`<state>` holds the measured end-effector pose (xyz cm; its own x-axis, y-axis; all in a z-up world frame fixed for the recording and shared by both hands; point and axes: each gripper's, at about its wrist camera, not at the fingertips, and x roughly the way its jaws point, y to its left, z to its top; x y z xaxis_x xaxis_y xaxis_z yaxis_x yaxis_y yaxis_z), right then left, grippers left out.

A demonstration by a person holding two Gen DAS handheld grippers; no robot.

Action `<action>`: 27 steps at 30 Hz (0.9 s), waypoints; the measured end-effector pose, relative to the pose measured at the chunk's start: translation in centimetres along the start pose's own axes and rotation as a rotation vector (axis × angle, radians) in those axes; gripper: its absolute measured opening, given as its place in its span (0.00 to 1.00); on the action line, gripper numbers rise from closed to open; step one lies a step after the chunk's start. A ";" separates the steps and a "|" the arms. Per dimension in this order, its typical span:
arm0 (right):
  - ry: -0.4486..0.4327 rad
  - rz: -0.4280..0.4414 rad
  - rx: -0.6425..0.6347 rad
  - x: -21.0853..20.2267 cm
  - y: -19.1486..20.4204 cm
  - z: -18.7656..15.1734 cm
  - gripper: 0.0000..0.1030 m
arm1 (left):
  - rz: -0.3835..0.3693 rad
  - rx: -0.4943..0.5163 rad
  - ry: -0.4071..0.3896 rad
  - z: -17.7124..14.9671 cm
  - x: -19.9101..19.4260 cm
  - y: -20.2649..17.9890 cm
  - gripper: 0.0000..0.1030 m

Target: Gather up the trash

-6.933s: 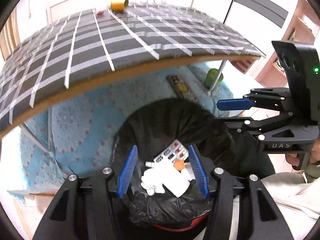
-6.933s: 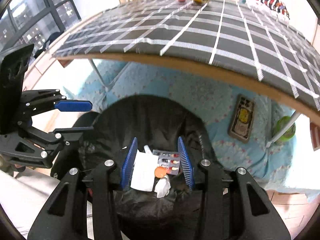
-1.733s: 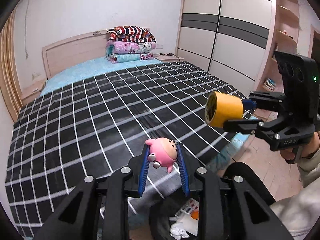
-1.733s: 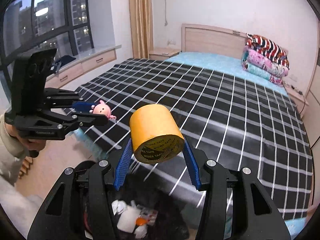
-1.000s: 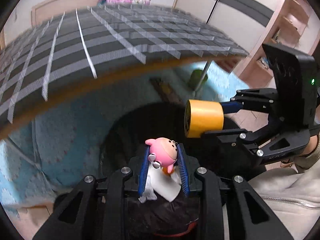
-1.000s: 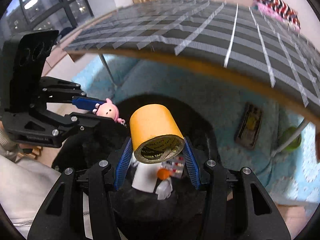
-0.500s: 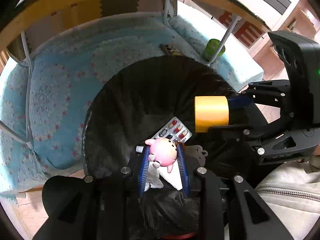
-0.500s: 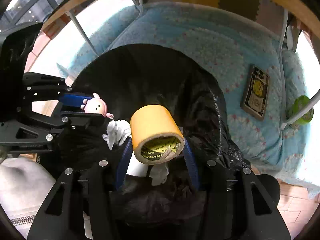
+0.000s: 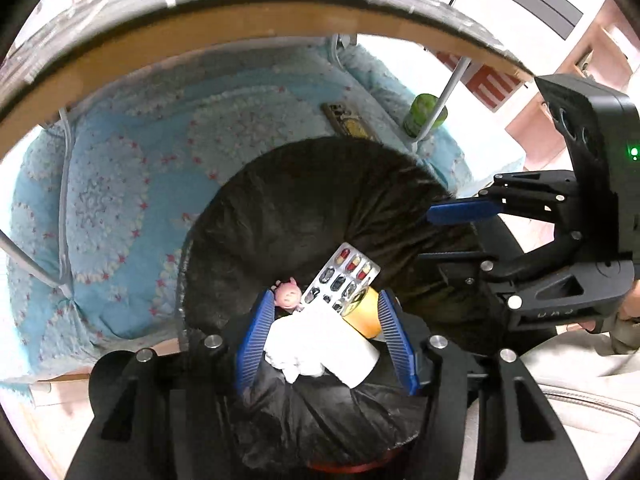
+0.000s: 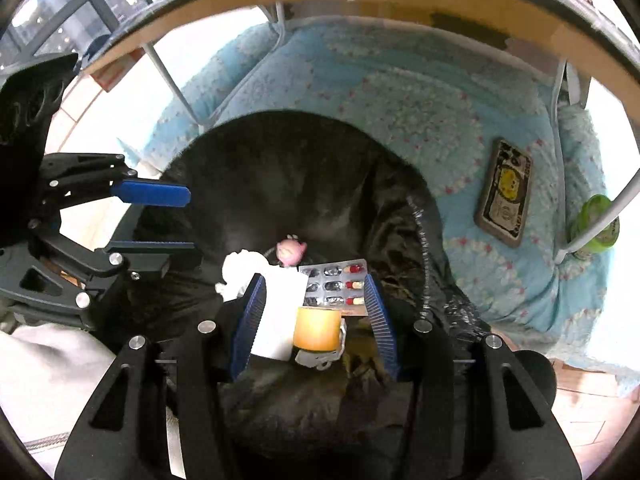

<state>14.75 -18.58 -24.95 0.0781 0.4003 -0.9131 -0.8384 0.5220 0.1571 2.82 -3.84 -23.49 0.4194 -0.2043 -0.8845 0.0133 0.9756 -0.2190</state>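
Observation:
A bin lined with a black bag (image 9: 304, 184) (image 10: 280, 152) stands below both grippers. Inside lie a pink pig toy (image 9: 289, 295) (image 10: 291, 251), a yellow tape roll (image 9: 362, 314) (image 10: 317, 328), a pill blister pack (image 9: 340, 276) (image 10: 336, 282) and white paper (image 9: 320, 344) (image 10: 278, 320). My left gripper (image 9: 326, 340) is open and empty above the bin. My right gripper (image 10: 312, 316) is open and empty above it too. The right gripper shows in the left wrist view (image 9: 452, 232); the left gripper shows in the right wrist view (image 10: 156, 220).
The bin sits on a light blue patterned blanket (image 9: 120, 168) (image 10: 400, 92) under a bed's wooden edge (image 9: 200, 36). A flat dark packet (image 10: 505, 192) (image 9: 350, 124) and a green jar (image 10: 596, 220) (image 9: 424, 114) by a metal leg lie to the right.
Both grippers opened. The pink pig toy dropped from the left gripper and the yellow tape roll dropped from the right; both now lie in the bin.

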 end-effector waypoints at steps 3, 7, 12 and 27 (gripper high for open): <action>-0.007 0.009 0.004 -1.3 0.0 0.1 0.49 | 0.000 0.009 -0.024 0.0 -1.3 -0.4 0.50; -0.009 0.031 -0.012 -3.1 0.7 -0.1 0.59 | 0.001 0.009 -0.055 -0.2 -3.3 -0.9 0.56; -0.013 0.050 -0.031 -5.4 1.6 -0.6 0.66 | -0.011 0.015 -0.096 -0.6 -6.0 -1.7 0.64; 0.015 0.071 -0.032 -9.5 3.0 -1.8 0.80 | -0.007 0.047 -0.127 -1.2 -10.0 -3.9 0.80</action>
<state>10.46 -22.19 -16.46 0.0104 0.4238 -0.9057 -0.8583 0.4684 0.2094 -2.53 -5.72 -14.33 0.5306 -0.2022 -0.8232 0.0579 0.9775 -0.2028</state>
